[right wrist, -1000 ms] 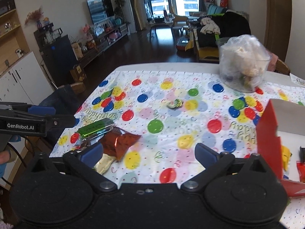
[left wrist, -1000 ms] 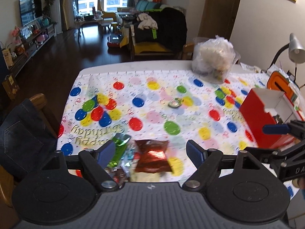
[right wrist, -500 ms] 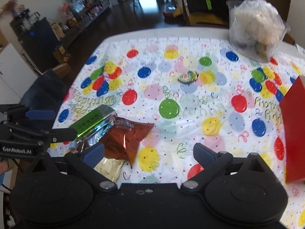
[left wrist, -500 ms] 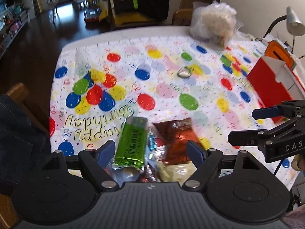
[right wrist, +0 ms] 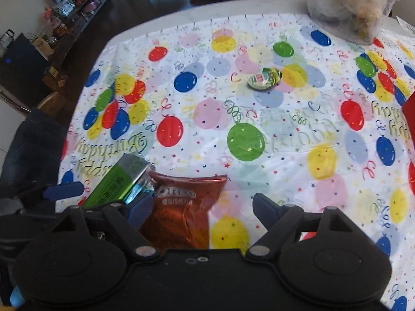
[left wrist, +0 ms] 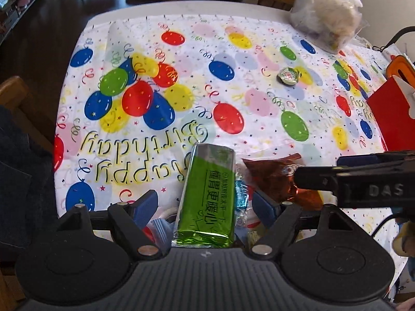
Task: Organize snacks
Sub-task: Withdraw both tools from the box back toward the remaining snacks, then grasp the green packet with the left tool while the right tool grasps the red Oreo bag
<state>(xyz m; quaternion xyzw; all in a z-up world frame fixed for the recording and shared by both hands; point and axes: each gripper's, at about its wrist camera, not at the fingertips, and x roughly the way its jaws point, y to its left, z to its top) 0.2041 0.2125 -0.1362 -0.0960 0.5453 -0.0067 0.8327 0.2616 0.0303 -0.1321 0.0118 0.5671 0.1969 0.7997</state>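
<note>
Straddling the green snack pack (left wrist: 207, 197), the left gripper (left wrist: 206, 206) closes slowly, its pads not yet on the wrapper. The right gripper (right wrist: 201, 207) closes around the red foil snack bag (right wrist: 181, 207), pads clear of it. Both packs lie in a pile at the near edge of the balloon-print tablecloth (left wrist: 233, 51). A red box (left wrist: 391, 121) stands at the right.

My table wears a thin, glossy plastic balloon-print cloth (left wrist: 259, 134). The green packet (left wrist: 207, 194) and red-brown packet (right wrist: 181, 217) look like shiny crinkled foil (the green one smoother). My gripper's blue pads (left wrist: 145, 204) are matt. Beyond sits a clear, wrinkled plastic bag (left wrist: 326, 15).
</note>
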